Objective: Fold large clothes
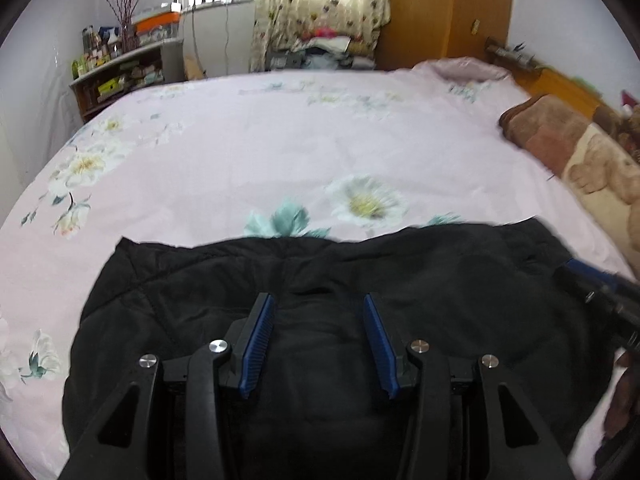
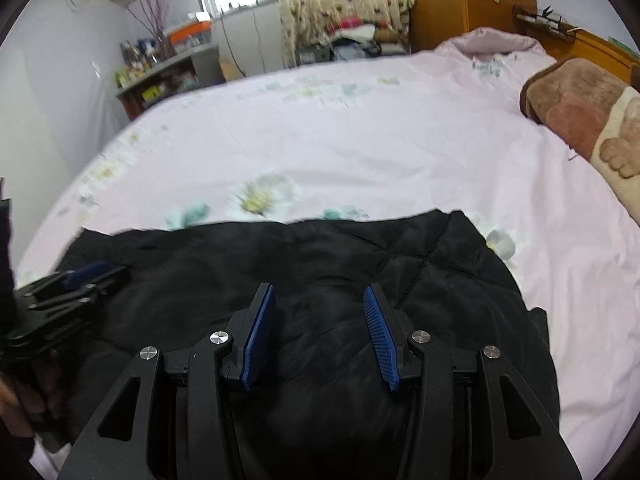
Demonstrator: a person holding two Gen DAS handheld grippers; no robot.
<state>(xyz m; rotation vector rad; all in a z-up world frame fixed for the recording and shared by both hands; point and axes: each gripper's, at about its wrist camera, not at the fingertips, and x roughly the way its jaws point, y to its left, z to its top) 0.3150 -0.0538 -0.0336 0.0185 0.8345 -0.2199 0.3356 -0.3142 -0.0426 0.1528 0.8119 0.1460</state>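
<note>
A black padded jacket [image 1: 400,280] lies on the pink flowered bed sheet [image 1: 280,140], filling the near part of both views [image 2: 320,256]. My left gripper [image 1: 319,300] is open, its blue pads [image 1: 260,336] apart just above the jacket's left part, holding nothing. My right gripper [image 2: 319,292] is open over the jacket's right part, its blue pads [image 2: 380,332] apart and empty. The right gripper also shows at the right edge of the left wrist view [image 1: 600,284]. The left gripper shows at the left edge of the right wrist view [image 2: 92,276].
A brown and cream folded blanket [image 1: 580,152] lies at the right side of the bed. A pink pillow [image 1: 464,68] sits at the far right corner. Cluttered shelves [image 1: 120,76] stand by the left wall, a wooden wardrobe [image 1: 440,12] and curtains [image 1: 320,0] behind.
</note>
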